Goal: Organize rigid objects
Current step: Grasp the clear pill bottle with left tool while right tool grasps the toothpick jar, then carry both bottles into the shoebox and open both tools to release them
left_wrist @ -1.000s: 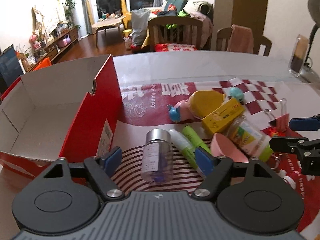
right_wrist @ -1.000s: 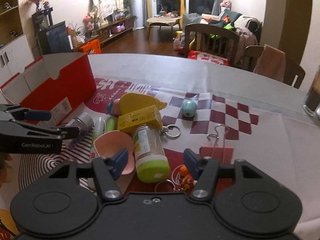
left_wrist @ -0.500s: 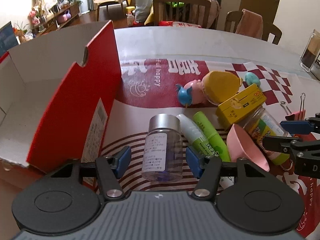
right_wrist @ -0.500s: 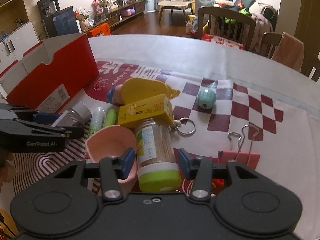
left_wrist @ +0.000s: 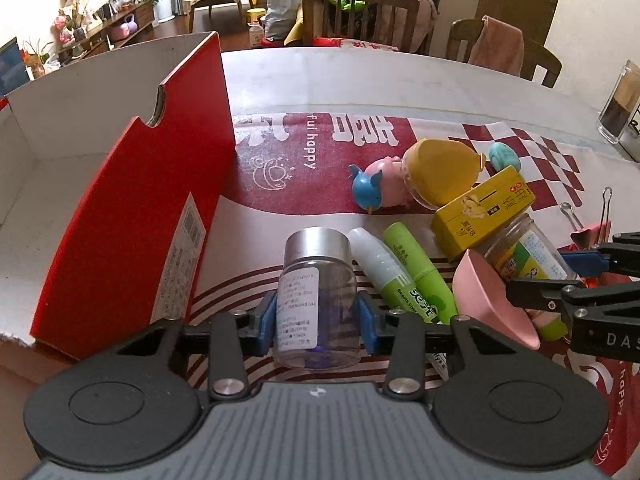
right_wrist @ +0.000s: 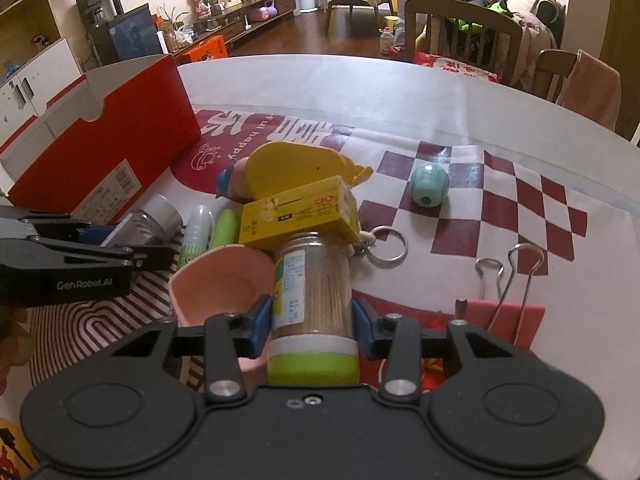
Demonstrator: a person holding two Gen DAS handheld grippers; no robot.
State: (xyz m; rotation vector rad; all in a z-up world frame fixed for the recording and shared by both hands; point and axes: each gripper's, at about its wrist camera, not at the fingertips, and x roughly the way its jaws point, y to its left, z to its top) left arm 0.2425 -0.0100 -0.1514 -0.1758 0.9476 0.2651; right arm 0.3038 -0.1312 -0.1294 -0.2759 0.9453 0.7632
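My left gripper [left_wrist: 318, 320] is shut on a clear bottle with a silver cap [left_wrist: 316, 292] that lies on the table beside the open red box [left_wrist: 132, 216]. My right gripper [right_wrist: 312, 322] is shut on a toothpick jar with a green lid [right_wrist: 312, 300], which lies under a yellow carton [right_wrist: 300, 214]. A pink bowl [right_wrist: 220, 288] leans at the jar's left. Two green tubes [left_wrist: 404, 276] lie between the bottle and the bowl. The right gripper also shows in the left wrist view [left_wrist: 576, 276].
A yellow and pink toy with a blue bird [left_wrist: 416, 184], a teal ball [right_wrist: 430, 184], a key ring [right_wrist: 386, 244] and a pink binder clip [right_wrist: 504, 304] lie on the red and white cloth. A glass container [left_wrist: 620, 104] stands far right. Chairs stand behind the table.
Both grippers have moved forward and closed. The left now clamps the silver-capped bottle and the right clamps the green-lidded jar.
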